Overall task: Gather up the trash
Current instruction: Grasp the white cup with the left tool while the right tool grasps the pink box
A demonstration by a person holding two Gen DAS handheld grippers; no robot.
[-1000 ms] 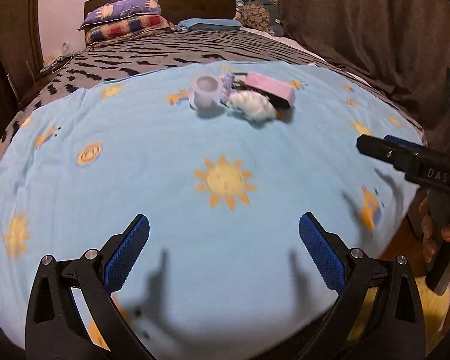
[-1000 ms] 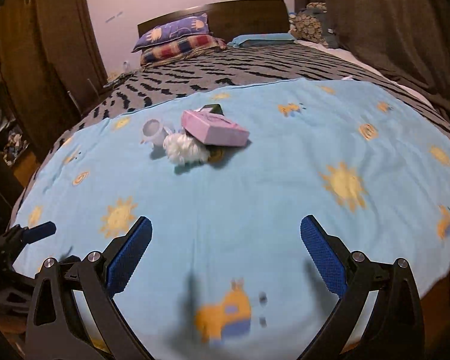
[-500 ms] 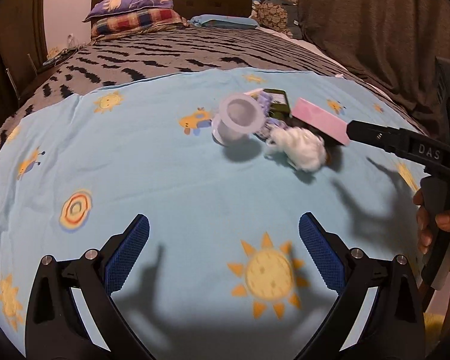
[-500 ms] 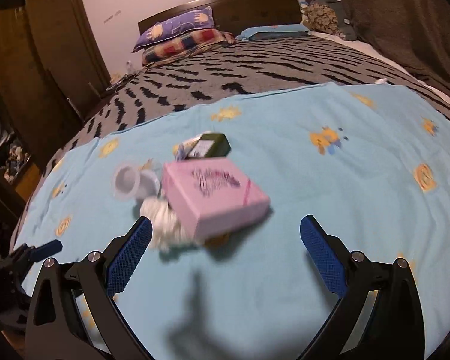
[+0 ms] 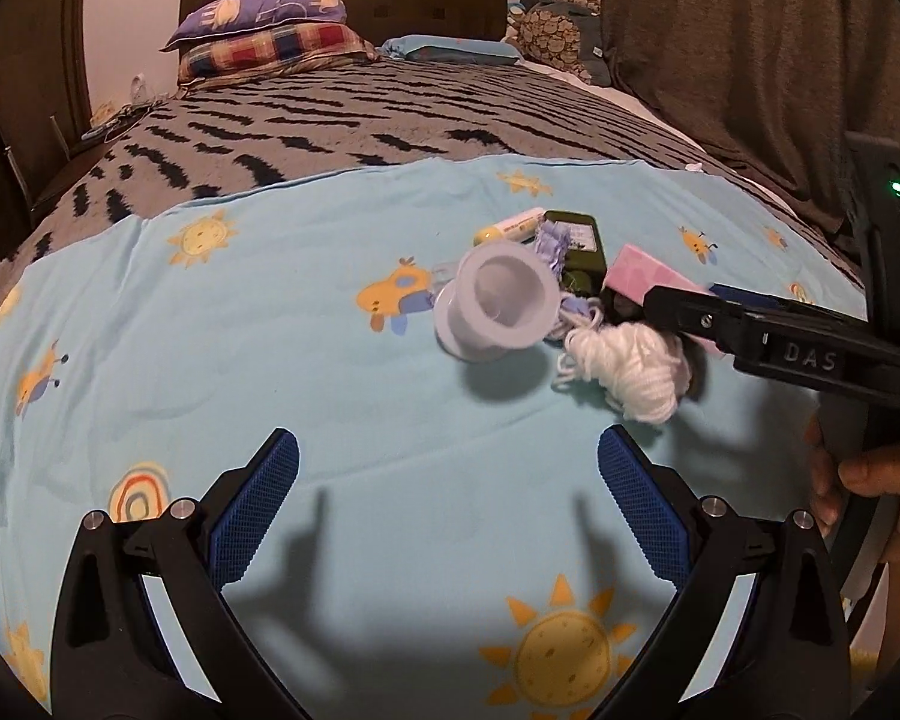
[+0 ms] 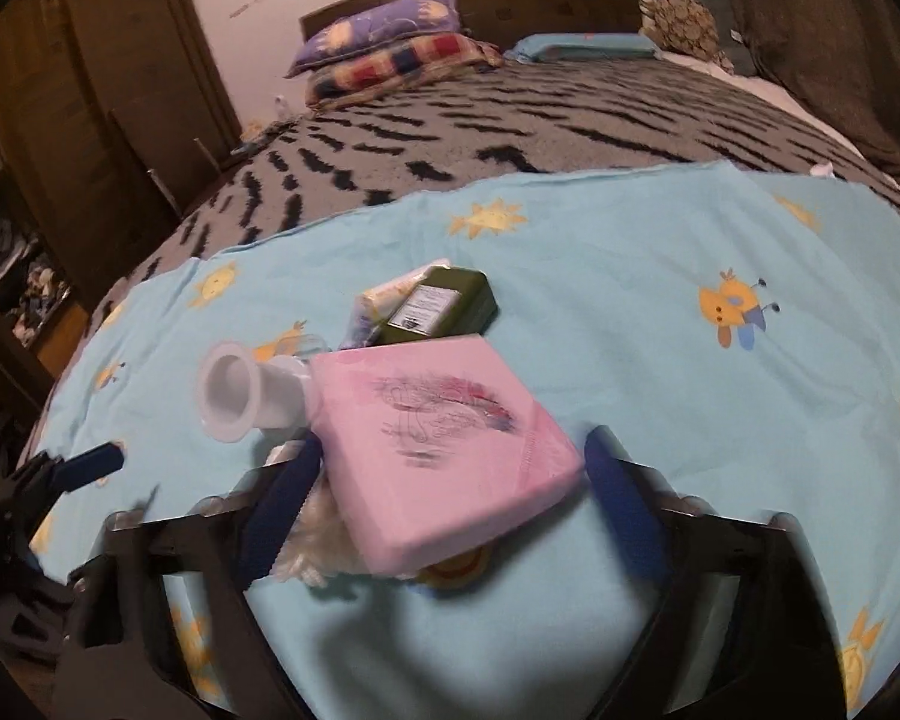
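Note:
A small heap of trash lies on the light blue sheet (image 5: 270, 330): a white plastic cup (image 5: 498, 306) on its side, a ball of white yarn (image 5: 636, 372), a pink box (image 6: 444, 444), a dark green box (image 6: 438, 306) and a yellow-white tube (image 5: 510, 227). My right gripper (image 6: 450, 498) has the pink box between its blurred fingers. Its jaws are closing, and the pads stand right at the box's two sides. The box rests tilted on the yarn. My left gripper (image 5: 450, 492) is open over bare sheet, short of the cup.
The sheet covers the foot of a bed with a grey and black blanket (image 5: 360, 114). Pillows (image 5: 270, 30) lie at the headboard. A wooden wardrobe (image 6: 90, 120) stands to the left, and a dark curtain (image 5: 750, 30) hangs to the right. A hand (image 5: 870, 480) holds the right gripper's handle.
Both grippers have moved forward toward the heap. The right gripper's fingers have come in around the pink box. The left gripper stayed open.

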